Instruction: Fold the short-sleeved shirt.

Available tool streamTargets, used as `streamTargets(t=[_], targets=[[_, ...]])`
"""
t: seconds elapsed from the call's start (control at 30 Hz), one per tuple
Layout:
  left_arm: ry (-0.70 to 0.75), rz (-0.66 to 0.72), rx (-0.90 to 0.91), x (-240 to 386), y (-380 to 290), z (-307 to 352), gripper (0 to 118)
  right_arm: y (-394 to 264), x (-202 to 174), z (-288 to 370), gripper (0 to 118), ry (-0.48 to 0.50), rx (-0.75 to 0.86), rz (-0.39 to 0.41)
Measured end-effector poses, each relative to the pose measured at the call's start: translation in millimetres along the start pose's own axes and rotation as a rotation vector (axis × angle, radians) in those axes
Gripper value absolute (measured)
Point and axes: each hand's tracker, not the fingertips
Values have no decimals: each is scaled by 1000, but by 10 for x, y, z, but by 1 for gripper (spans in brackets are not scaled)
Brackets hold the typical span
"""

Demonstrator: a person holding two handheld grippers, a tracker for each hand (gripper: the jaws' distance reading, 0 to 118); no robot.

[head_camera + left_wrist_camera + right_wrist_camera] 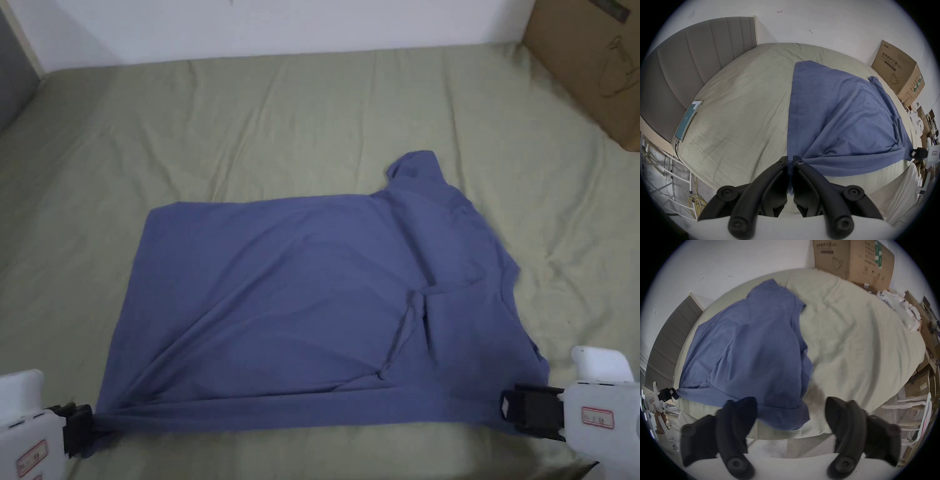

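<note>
While stretched flat on the bed (312, 106), shirt (325, 300) corner clenched by left gripper (790, 160) to keep tension; right gripper (791, 404) fingers released.

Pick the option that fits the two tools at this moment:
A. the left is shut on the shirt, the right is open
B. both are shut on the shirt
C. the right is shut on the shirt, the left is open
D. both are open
A: the left tool has its jaws pinched on a corner of the shirt, while the right tool has its jaws spread wide.
</note>
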Motion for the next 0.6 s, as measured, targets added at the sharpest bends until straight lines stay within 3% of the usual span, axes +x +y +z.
streamTargets(t=[0.07, 0.17, 0.43, 0.6], targets=[[1, 2, -3, 4, -3, 1, 5, -40, -56, -2, 31, -2, 12, 41], [3, -2, -9, 11, -9, 6, 5, -63, -170, 61, 9, -26, 32, 88], [14, -51, -12, 26, 96, 55, 5, 84, -214, 378, 8, -14, 113, 54], [11, -86, 10, 61, 426, 10, 5, 473, -193, 473, 8, 42, 148, 4]])
